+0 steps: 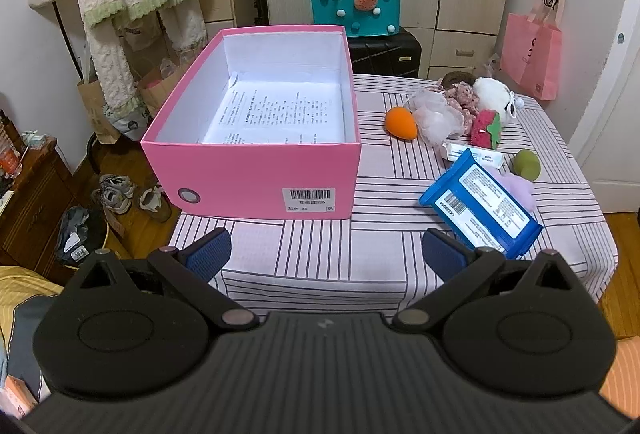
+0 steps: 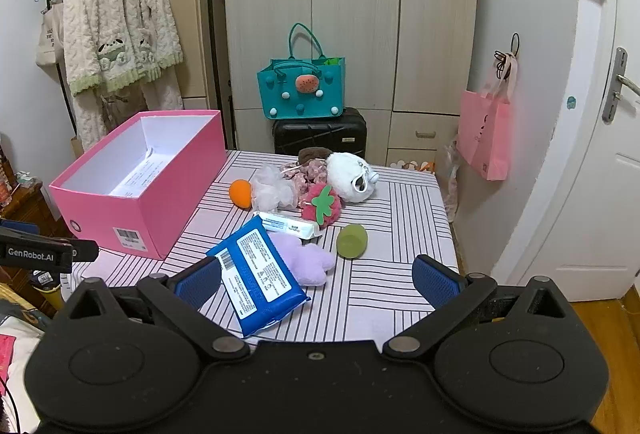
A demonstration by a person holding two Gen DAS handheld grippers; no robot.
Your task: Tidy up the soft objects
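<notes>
Door handle (image 2: pixel 624 82) only right-side view.

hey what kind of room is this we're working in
Most likely a bedroom at home: a tall wardrobe stands behind the table, a fleecy robe hangs on a clothes rack, and a black suitcase sits by the wardrobe.

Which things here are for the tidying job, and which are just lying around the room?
For the job:
pink box
orange sponge egg
green sponge egg
white plush toy
strawberry plush
white mesh bath pouf
purple plush
blue wipes pack

Just lying about:
teal felt bag
black suitcase
pink tote bag
fleece robe
</notes>
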